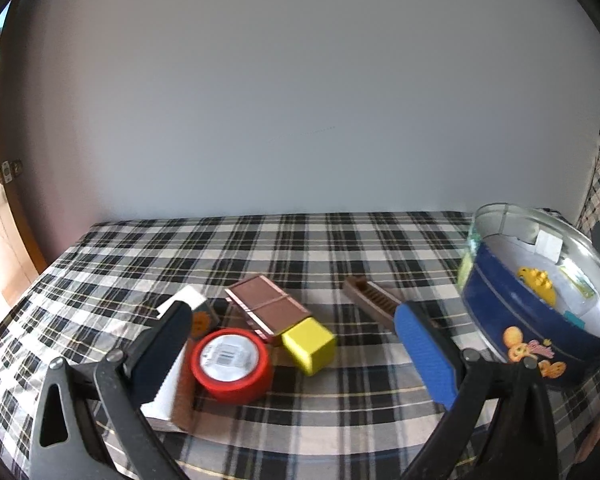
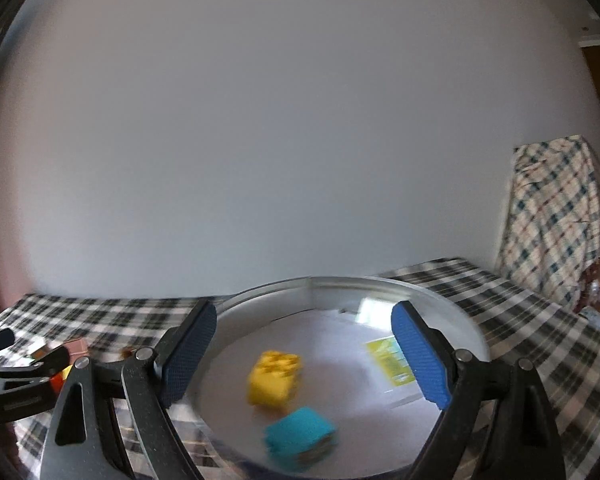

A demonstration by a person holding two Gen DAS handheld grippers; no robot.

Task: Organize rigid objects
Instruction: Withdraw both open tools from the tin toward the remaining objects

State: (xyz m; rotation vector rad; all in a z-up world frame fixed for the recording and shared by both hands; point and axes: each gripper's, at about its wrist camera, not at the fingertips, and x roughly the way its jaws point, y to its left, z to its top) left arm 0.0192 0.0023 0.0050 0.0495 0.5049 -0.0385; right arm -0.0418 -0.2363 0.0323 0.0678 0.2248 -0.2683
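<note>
Left wrist view shows our left hand-held gripper [image 1: 296, 344] spread wide and empty over the plaid-covered table [image 1: 340, 240], above a red tape roll [image 1: 231, 364], a yellow block [image 1: 309, 345] and a brown box [image 1: 266, 310]. Beside them stands a blue cookie tin [image 1: 532, 320]. Our right hand-held gripper [image 2: 304, 354], also wide and empty, hangs over the tin, where 1 yellow brick [image 2: 274, 378] and 1 teal block [image 2: 300, 442] lie.

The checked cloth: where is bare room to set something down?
Free: the cloth between the wall and the brown box, and the near strip before the red tape roll. Crowded: around the tape, yellow block and tin.
</note>
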